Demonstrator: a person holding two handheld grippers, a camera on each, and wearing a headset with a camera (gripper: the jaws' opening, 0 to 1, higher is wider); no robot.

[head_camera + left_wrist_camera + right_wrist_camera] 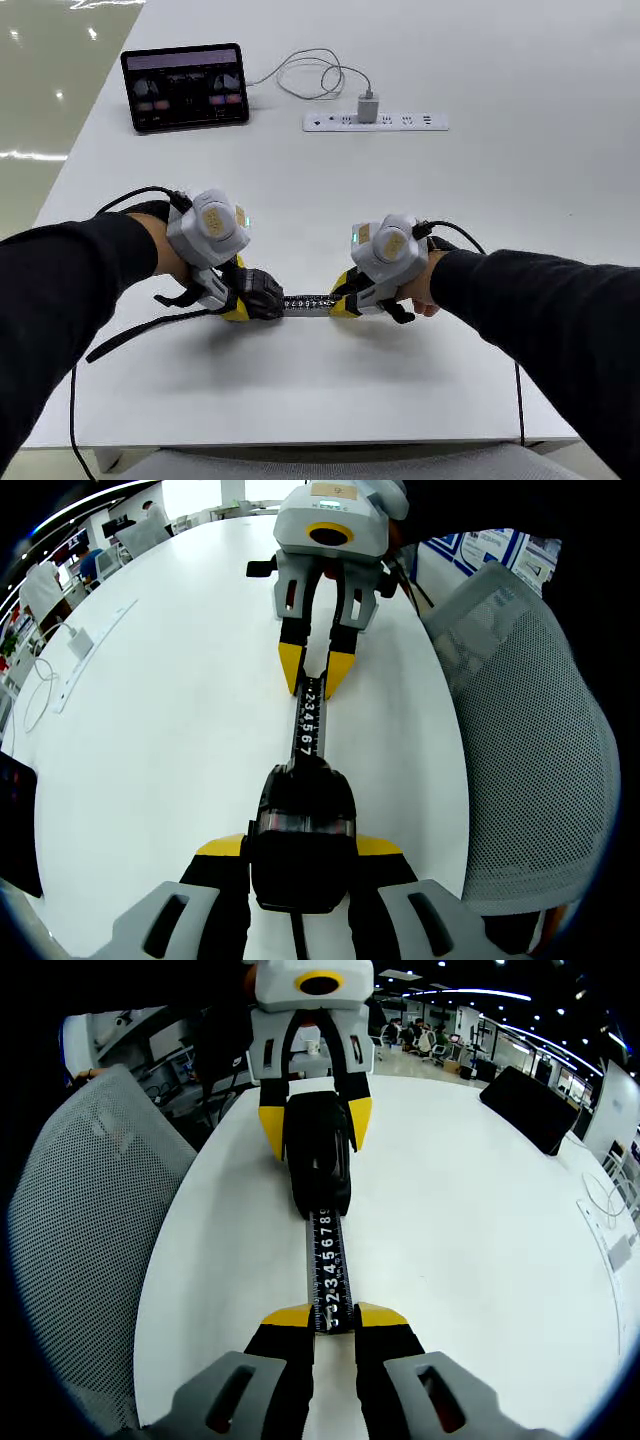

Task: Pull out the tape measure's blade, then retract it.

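A black tape measure case rests on the white table, clamped by my left gripper; its body sits between the yellow-tipped jaws. A short length of black blade with white numbers runs from the case to my right gripper. The blade's end is pinched between the right jaws, and the case lies straight ahead. From the left gripper view, the blade stretches to the right gripper.
A tablet stands at the back left of the table. A white power strip with a plugged charger and coiled cable lies at the back. A grey mesh chair is beside the table's near edge.
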